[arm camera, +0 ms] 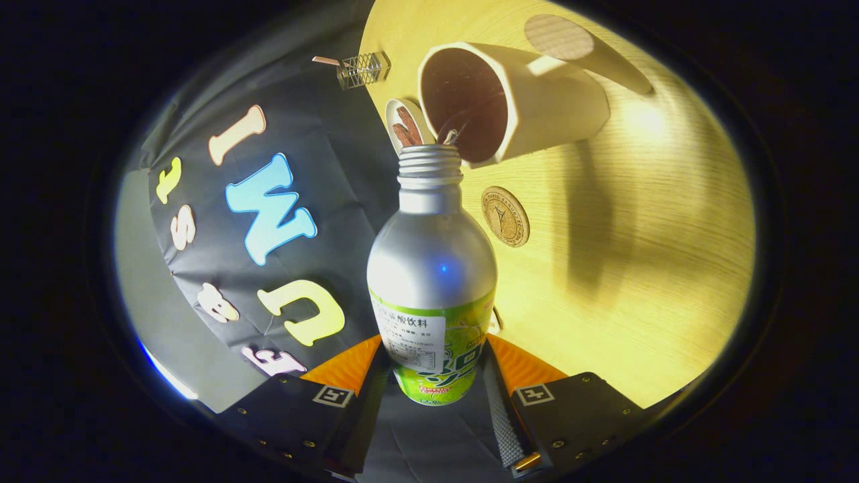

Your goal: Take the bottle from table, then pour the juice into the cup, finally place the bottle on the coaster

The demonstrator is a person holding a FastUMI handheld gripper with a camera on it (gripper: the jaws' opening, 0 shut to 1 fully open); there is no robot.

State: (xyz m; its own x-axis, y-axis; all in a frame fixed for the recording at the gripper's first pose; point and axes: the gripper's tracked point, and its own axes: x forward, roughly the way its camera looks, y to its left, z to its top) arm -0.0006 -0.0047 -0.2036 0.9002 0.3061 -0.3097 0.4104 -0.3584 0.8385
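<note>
Gripper view. The gripper point(435, 376) is clenched on the bottle point(433, 282): both fingers press against its lower body, one on each side of the green label, with the jaws set only as wide as the bottle itself. The bottle runs straight ahead from between the fingers, neck pointing away.

The bottle has a silver metal body, a green and white printed label around the base, a ribbed threaded neck and an open mouth with no cap on. Its mouth sits right at the rim of the cup point(510, 100), and a thin trickle of liquid shows between the two. Whether mouth and rim touch is unclear.

The cup is cream outside and dark inside, with its opening facing the bottle. It stands on the pale wood table point(637, 268). A small round coaster point(504, 216) lies on the table just beside the bottle's shoulder, near the cup. A small dish point(405, 124) holding something brown sits next to the cup rim, and a little wire cage point(362, 69) lies beyond it at the table edge.
</note>
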